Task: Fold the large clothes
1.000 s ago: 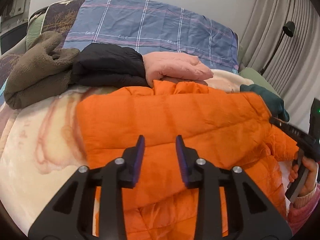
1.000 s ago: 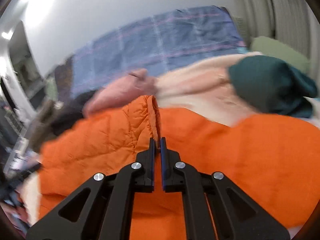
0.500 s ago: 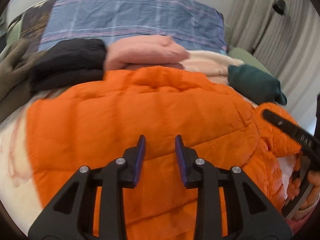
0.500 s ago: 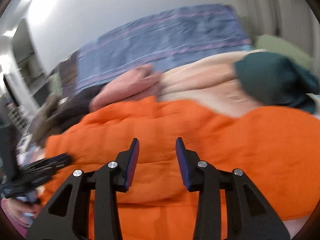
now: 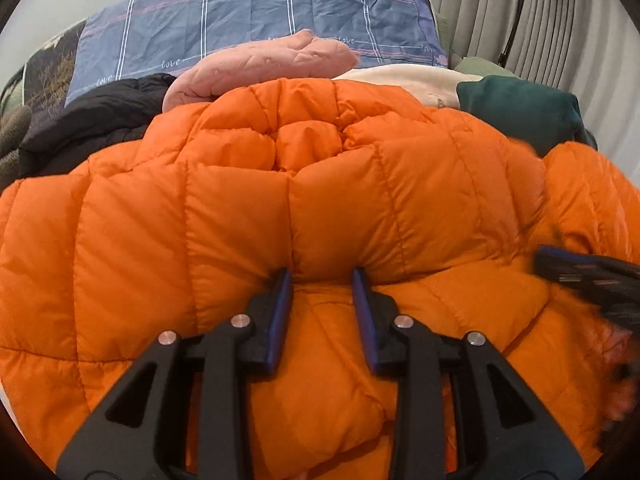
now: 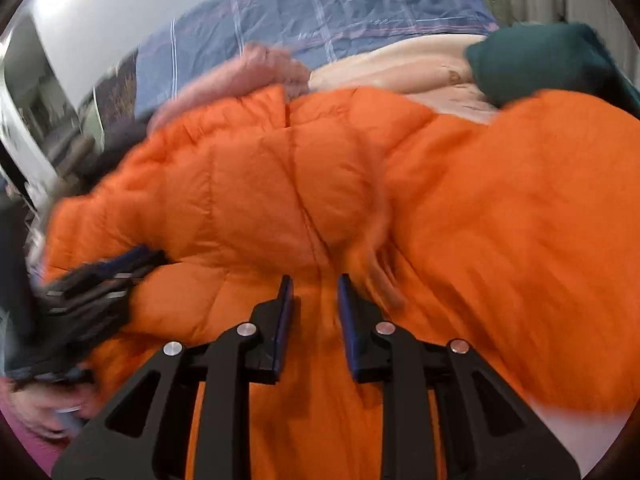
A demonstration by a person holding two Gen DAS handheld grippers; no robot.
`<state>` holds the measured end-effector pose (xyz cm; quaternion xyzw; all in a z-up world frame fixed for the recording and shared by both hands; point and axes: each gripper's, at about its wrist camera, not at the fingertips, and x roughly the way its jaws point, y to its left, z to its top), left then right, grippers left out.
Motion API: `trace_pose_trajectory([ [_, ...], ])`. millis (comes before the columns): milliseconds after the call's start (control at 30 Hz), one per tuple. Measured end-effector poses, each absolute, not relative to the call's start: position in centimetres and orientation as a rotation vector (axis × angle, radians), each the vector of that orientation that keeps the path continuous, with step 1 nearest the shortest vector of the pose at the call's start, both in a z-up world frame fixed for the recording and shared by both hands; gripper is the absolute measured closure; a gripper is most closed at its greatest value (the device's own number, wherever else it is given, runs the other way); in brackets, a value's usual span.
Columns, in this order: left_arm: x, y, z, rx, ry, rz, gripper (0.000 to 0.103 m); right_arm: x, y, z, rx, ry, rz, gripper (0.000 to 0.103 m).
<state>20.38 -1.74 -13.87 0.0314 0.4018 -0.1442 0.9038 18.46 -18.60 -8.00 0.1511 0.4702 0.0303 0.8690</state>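
left gripper (image 5: 322, 276): jaws partly apart and opening. A bulge of jacket sits between the blue pads, fingertips dug into the fold line; pads not clearly pressing on it.
right gripper (image 6: 312, 280): jaws partly apart and closing. Jacket fabric lies between them along a seam; no clear clamp, and the frame is motion-blurred.
cross views: right gripper shows blurred at the right edge of the left wrist view, down on the jacket. Left gripper shows at the left edge of the right wrist view, fingers pushed into the jacket, with the person's hand (image 6: 44, 408) and a pink sleeve below it.
orange puffer jacket (image 5: 240, 208): spread on the bed and filling most of both views. Quilted; upper layer folded over the lower one, fold edge running across right at the left gripper's fingertips. Far edge is bunched and puckered.
pink garment (image 5: 260, 66): folded, just behind the jacket's far edge.
black garment (image 5: 96, 114): folded, left of the pink one, touching the jacket's far-left edge.
dark green garment (image 5: 520, 108): far right, beside the jacket.
cream blanket (image 5: 412, 80): bed cover, visible between the pink and green items.
blue plaid pillow (image 5: 248, 12): at the head of the bed, against the wall.
curtain (image 5: 560, 20): pleated, far right.
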Motion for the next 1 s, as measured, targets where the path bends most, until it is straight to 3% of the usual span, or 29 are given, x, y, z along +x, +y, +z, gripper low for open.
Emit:
trace_pose_trajectory([
  [167, 20.2, -2.3, -13.8, 0.100, 0.820, -0.280, 0.071, 7.1, -23.1, -1.4, 0.459, 0.754, 0.095, 0.046],
  [300, 20.1, -2.6, -13.6, 0.120, 0.808, -0.270, 0.071, 0.1, -28.7, 0.5, 0.554, 0.635, -0.074, 0.031],
  [367, 20.1, -2.4, -13.6, 0.111, 0.807, -0.274, 0.071, -3.3, -33.3, 0.1, 0.734, 0.585, -0.210, 0.026],
  [533, 20.0, -2.1, -13.6, 0.091, 0.805, -0.282, 0.071, -9.3, -41.1, -3.2, 1.216, 0.441, -0.398, 0.026],
  [667, 20.0, -2.1, -13.6, 0.090, 0.805, -0.282, 0.071, -9.0, -45.0, -4.9, 1.315, 0.368, -0.507, 0.028],
  [700, 20.0, -2.1, -13.6, 0.089, 0.805, -0.282, 0.071, -8.6, -45.7, -5.3, 1.339, 0.370, -0.539, 0.033],
  [767, 20.0, -2.0, -13.6, 0.084, 0.805, -0.284, 0.071, -7.4, -47.2, -6.6, 1.409, 0.389, -0.599, 0.084],
  [833, 20.0, -1.9, -13.5, 0.075, 0.804, -0.287, 0.071, -6.0, -47.7, -7.2, 1.492, 0.391, -0.570, 0.093],
  [933, 20.0, -1.7, -13.5, 0.061, 0.802, -0.292, 0.071, -3.1, -45.0, -4.4, 1.426, 0.474, -0.439, 0.090],
  [1000, 20.0, -1.7, -13.5, 0.056, 0.803, -0.294, 0.070, -3.2, -42.7, -2.7, 1.375, 0.497, -0.418, 0.069],
])
